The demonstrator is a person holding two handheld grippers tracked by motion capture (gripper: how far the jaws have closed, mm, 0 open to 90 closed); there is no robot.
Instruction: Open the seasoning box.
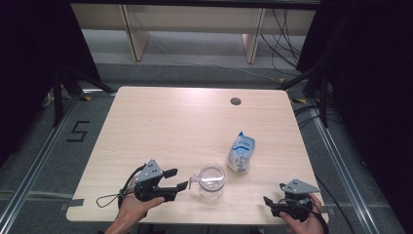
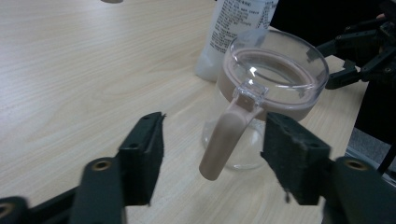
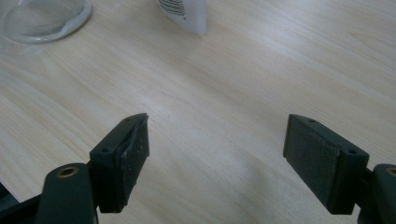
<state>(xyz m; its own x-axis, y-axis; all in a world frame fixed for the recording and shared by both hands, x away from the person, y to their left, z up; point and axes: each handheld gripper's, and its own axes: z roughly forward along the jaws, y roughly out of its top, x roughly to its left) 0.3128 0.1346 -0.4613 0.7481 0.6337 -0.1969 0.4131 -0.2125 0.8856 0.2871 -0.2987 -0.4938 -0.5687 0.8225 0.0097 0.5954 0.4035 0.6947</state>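
Two grippers rest at the near edge of the light wooden table (image 1: 160, 117), each in a hand. The left gripper (image 1: 176, 179) sits near the front left and points right at the clear jug (image 1: 210, 182), which stands upright near the middle of the front edge. Its jaws stand apart, and in the left gripper view the jug's beige handle (image 2: 227, 140) lies between them with a gap to each pad, so nothing is gripped. Just beyond the jug to the right lies a white and blue bag (image 1: 240, 152), close beside it. The right gripper (image 1: 273, 195) rests at the front right corner, jaws wide apart over bare wood, holding nothing.
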